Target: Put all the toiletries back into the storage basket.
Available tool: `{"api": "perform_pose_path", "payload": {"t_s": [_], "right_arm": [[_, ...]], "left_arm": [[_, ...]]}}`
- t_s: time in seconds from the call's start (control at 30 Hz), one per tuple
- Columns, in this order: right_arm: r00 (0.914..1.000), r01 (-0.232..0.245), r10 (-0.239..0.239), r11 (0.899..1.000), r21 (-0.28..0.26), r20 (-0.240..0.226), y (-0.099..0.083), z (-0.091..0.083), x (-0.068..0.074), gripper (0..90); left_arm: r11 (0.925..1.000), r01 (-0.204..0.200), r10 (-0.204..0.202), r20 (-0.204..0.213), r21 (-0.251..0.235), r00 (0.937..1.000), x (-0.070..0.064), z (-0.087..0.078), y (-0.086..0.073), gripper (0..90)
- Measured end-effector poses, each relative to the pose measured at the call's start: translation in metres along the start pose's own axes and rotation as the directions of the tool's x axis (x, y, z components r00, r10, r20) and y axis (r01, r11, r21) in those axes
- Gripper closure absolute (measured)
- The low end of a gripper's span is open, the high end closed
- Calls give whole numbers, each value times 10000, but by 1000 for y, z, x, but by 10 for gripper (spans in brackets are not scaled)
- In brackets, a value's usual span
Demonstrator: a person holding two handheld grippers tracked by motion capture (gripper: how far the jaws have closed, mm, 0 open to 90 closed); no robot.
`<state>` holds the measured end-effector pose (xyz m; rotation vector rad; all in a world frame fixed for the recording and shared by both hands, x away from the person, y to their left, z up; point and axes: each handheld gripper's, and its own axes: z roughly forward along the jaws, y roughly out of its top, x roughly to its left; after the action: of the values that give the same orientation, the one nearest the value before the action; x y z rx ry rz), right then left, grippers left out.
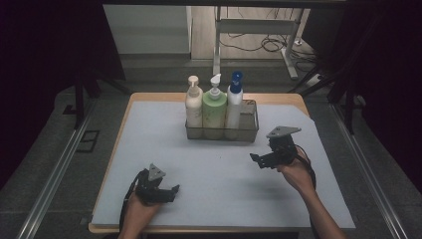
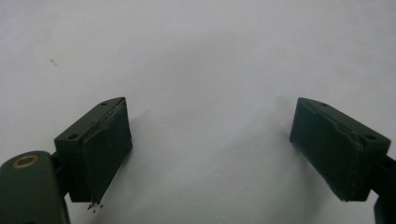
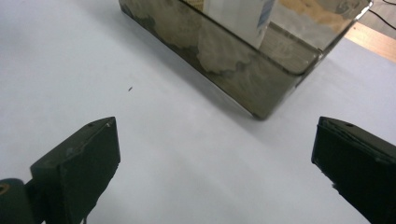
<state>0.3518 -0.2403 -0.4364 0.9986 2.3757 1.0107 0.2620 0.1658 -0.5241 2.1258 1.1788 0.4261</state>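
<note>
A metal caddy (image 1: 249,130) stands at the back middle of the white mat (image 1: 219,174). It holds three pump bottles upright in a row: a cream bottle (image 1: 193,106), a green bottle (image 1: 214,109) and a white bottle with a blue pump (image 1: 234,103). My right gripper (image 1: 257,160) is held in front of the caddy's right end, open and empty; its own view shows the caddy's shiny corner (image 3: 266,88) ahead. My left gripper (image 1: 174,191) lies low near the front left, open over bare mat (image 2: 205,70), with nothing between its fingers (image 2: 100,149).
The mat covers a wooden table (image 1: 293,98) whose edge shows at the back and front. Metal rails (image 1: 54,169) run along both sides. A white stand (image 1: 256,27) and cables lie on the floor beyond the table.
</note>
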Motion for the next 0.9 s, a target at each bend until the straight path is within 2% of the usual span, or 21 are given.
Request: {"api": "perform_pose_path", "payload": {"t_s": [0.27, 0.47, 0.9], "right_arm": [[9995, -258, 259, 9996, -96, 177, -22, -14, -3, 3], [9995, -170, 168, 9998, 94, 261, -40, -23, -5, 0], [9975, -700, 698, 9966, 445, 64, -90, -18, -2, 0]], "left_arm": [[10000, -13, 13, -8, 8, 10000, 0, 0, 0, 121], [10000, -11, 11, -11, 8, 10000, 0, 0, 0, 121], [10000, -7, 7, -14, 0, 10000, 0, 0, 0, 121]]}}
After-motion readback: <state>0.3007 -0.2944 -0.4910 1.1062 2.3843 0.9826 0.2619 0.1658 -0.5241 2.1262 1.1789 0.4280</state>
